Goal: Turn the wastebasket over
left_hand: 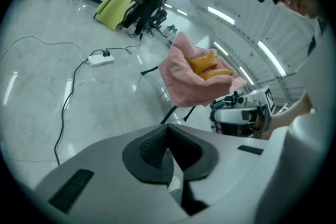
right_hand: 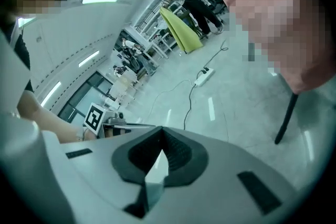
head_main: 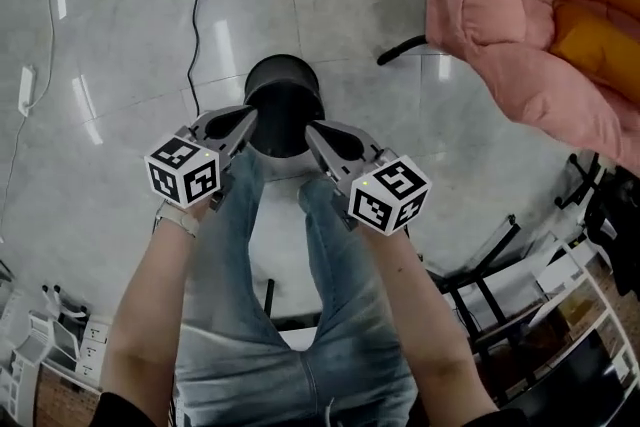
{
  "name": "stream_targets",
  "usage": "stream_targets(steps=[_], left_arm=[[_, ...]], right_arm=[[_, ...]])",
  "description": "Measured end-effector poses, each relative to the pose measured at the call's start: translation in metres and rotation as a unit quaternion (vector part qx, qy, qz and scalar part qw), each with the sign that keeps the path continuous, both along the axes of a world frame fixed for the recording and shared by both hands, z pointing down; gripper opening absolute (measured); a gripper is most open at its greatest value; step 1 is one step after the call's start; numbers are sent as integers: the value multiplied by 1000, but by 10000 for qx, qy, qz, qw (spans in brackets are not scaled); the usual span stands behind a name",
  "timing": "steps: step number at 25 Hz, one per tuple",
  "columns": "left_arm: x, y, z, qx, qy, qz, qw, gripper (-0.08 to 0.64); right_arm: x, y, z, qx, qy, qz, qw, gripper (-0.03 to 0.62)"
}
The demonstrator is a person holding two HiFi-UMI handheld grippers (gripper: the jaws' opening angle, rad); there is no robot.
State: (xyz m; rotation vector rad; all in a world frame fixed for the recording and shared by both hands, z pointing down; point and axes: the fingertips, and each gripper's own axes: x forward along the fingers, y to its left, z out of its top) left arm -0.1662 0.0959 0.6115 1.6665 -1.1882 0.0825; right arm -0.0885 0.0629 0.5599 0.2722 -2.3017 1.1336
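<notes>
A black round wastebasket (head_main: 282, 105) stands on the grey floor just beyond the person's knees. Whether its open end faces up I cannot tell. My left gripper (head_main: 250, 117) hovers at its left side and my right gripper (head_main: 311, 129) at its right, both held above the floor with their tips near the basket's top. Both are shut with nothing between the jaws: the left gripper view shows the left gripper (left_hand: 168, 128) with its pads together, and the right gripper view shows the same for the right gripper (right_hand: 160, 132). The basket is in neither gripper view.
A pink padded chair (head_main: 520, 15) with an orange cushion stands to the right on a black leg (head_main: 400, 50). A black cable (head_main: 200, 5) runs across the floor behind the basket, and a power strip (head_main: 26, 87) lies far left. Racks (head_main: 560, 295) crowd the lower right.
</notes>
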Motion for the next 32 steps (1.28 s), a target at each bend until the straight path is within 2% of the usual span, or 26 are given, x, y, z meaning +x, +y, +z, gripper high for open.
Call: stream_targets(steps=[3, 6, 11, 16, 19, 25, 32], left_arm=[[5, -28, -64, 629, -164, -96, 9978, 14], [25, -35, -131, 1054, -429, -36, 9935, 14], [61, -31, -240, 1489, -799, 90, 9856, 14], [85, -18, -336, 1712, -1076, -36, 9793, 14], [99, -13, -390, 1944, -1312, 33, 9721, 14], [101, -17, -481, 2499, -1288, 128, 9596, 14], [76, -7, -574, 3144, -1262, 279, 9405, 14]], right_arm=[[4, -14, -49, 324, -394, -3, 9987, 9], [20, -18, -108, 574, -729, 0, 9957, 9], [50, -27, -204, 995, -1144, 2, 9884, 9], [70, -27, -299, 1384, -1526, 42, 9785, 9], [77, -26, -349, 1590, -1704, 52, 9724, 9], [67, -22, -432, 2046, -1930, 281, 9592, 9], [37, 5, -520, 2627, -2044, 370, 9422, 9]])
